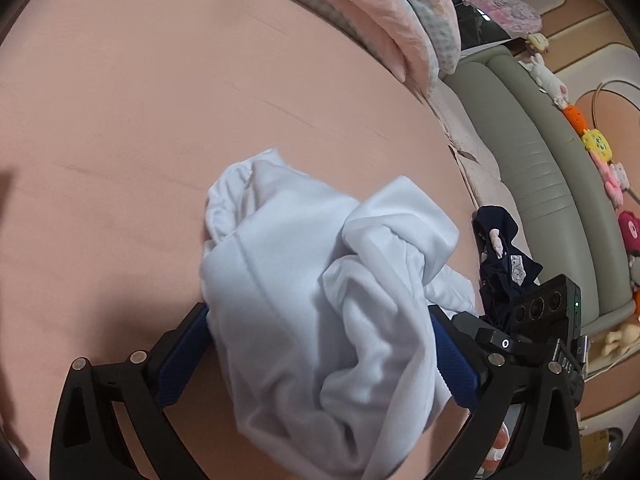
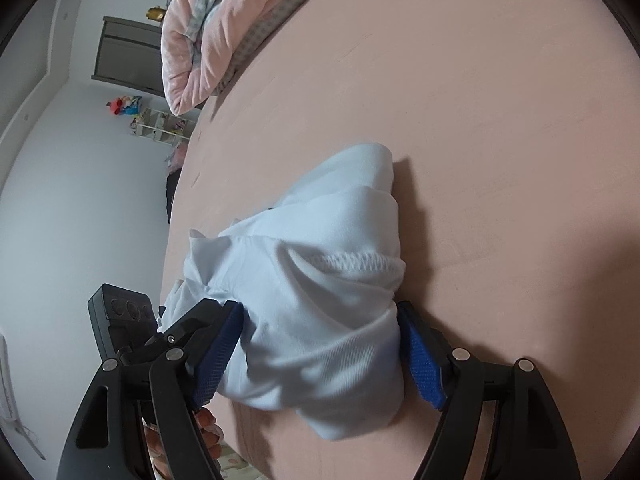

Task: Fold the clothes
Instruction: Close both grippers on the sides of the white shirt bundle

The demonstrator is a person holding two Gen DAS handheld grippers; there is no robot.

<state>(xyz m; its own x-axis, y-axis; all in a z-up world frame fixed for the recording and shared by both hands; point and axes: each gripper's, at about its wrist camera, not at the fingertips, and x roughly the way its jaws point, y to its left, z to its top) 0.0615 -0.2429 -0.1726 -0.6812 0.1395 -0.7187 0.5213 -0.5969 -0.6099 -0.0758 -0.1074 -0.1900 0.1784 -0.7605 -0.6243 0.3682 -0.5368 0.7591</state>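
White garment (image 1: 320,280) bunched between both grippers' spread blue fingers (image 2: 218,354).

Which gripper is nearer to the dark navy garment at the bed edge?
Right. The right gripper is directly beside the dark navy garment; the left gripper is farther off, its fingers on both sides of the white garment.

Both grippers are showing black slotted frames. The left gripper (image 1: 320,344) is carrying blue textured pads (image 1: 182,360) and silver screws (image 1: 138,357). The right gripper (image 2: 320,344) is wearing matching blue pads (image 2: 422,360) and round silver screws (image 2: 460,354).
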